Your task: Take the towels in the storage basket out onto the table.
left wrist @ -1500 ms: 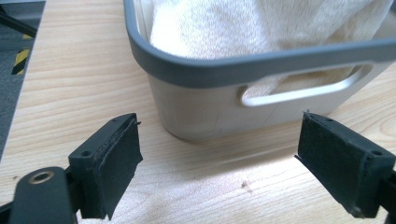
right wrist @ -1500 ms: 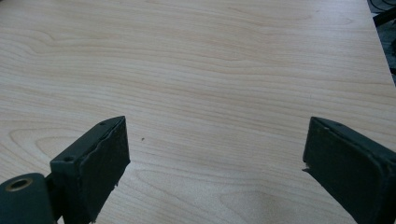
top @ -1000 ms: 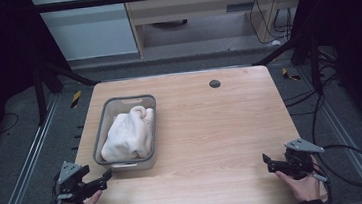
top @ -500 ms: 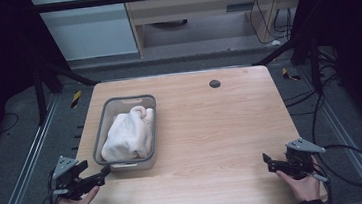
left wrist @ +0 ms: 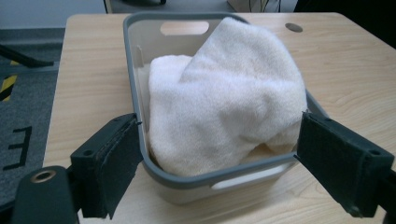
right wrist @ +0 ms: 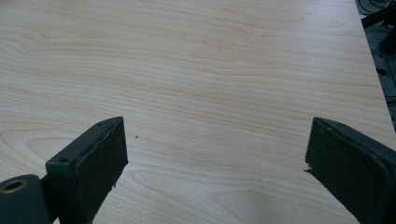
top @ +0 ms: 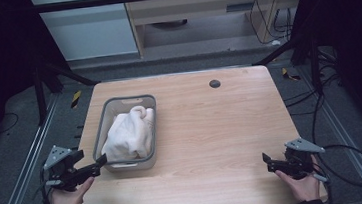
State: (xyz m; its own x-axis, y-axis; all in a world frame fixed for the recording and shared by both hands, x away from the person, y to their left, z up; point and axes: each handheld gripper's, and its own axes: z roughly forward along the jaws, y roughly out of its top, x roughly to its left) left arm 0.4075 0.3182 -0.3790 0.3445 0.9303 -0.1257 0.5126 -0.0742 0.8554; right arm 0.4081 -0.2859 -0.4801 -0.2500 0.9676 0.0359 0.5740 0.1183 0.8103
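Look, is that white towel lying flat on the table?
No, the white towel sits bunched up inside the grey bin, not on the table.

Three cameras: one overhead, one riding on each gripper.

From the high view we look forward and down from the person's side onto the whole wooden table [top: 212, 129], floor and shelving beyond its far edge. In the left gripper view we sit low and close behind the left gripper [left wrist: 219, 154], facing the near end of the grey bin [left wrist: 135, 93] holding a white towel [left wrist: 224, 102], with the far table edge beyond; the high view shares that bin at the table's left. In the right gripper view we look steeply down between the jaws of the right gripper [right wrist: 215, 163] at bare wood, close up, a patch also seen from above.
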